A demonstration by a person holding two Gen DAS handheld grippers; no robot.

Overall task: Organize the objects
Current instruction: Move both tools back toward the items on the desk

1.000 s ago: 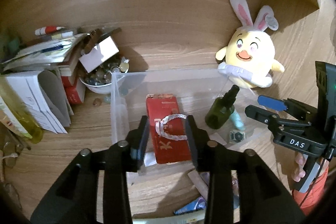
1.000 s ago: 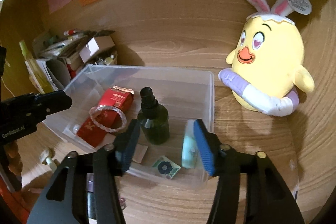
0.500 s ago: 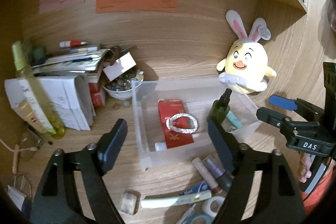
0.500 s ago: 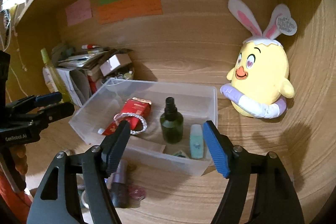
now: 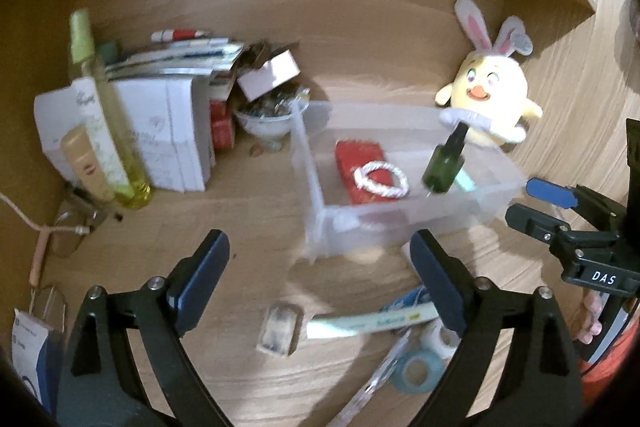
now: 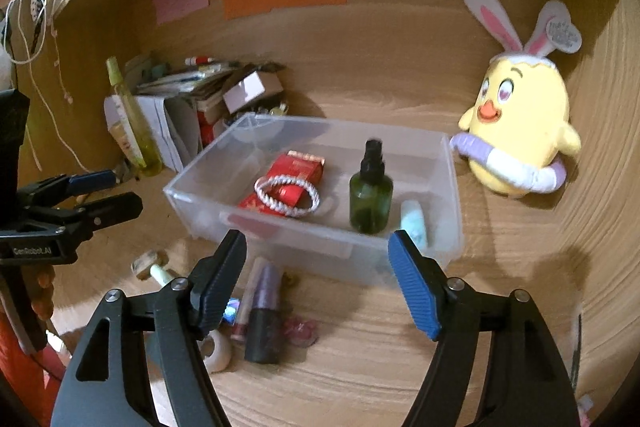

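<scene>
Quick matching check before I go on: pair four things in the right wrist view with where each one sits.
Things:
1. white bracelet
2. green spray bottle
3. purple tube
4. plush chick

Places:
A. upright in the clear bin, right of the red packet
B. on the desk in front of the bin, outside it
C. lying across the red packet in the bin
D. on the desk to the right of the bin, against the back wall

Pairs: 1-C, 2-A, 3-B, 4-D
</scene>
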